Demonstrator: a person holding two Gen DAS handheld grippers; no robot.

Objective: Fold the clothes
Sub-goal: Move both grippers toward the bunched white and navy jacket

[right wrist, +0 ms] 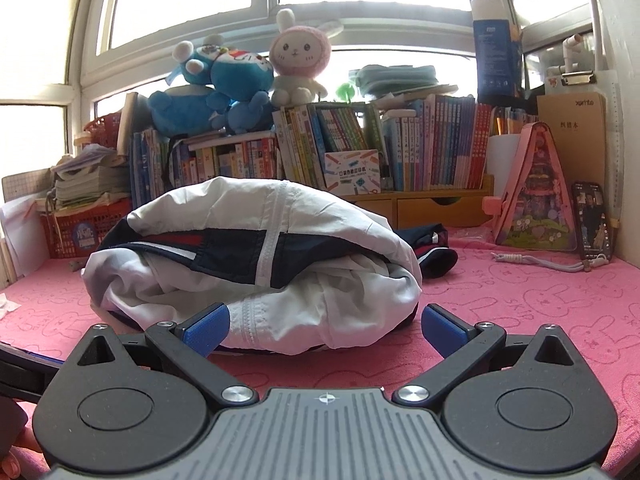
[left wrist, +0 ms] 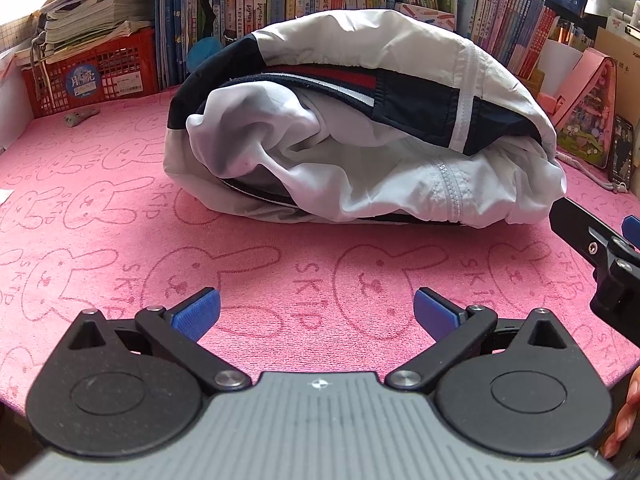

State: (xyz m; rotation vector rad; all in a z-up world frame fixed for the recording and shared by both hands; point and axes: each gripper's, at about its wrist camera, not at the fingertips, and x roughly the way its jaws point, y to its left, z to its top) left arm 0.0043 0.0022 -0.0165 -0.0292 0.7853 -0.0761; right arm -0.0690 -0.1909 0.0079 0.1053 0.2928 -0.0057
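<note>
The left gripper [left wrist: 316, 314] is spread wide and holds nothing; it hangs over the bare pink mat [left wrist: 100, 248], a little apart from the jacket [left wrist: 360, 132]. The right gripper [right wrist: 326, 330] is also spread and empty, but closer: the near edge of the jacket [right wrist: 256, 256] lies just in front of its blue pads [right wrist: 208, 330], perhaps between them (I cannot tell if they touch the cloth).

The jacket sits in the middle of the mat as a loose, puffed bundle, already doubled over, with the white lining bulging out at the front. A second dark garment [right wrist: 432, 252] lies behind it.

I judge the cloth to be thin, light and smooth, probably nylon, so it will slide on itself and spring open again. It is soft and not fragile. A better place to take hold is the stiffer part: the zipper seam [left wrist: 450, 192] at the front edge, or the ribbed striped band [left wrist: 344, 88], because there the pads can pinch several layers together.
</note>
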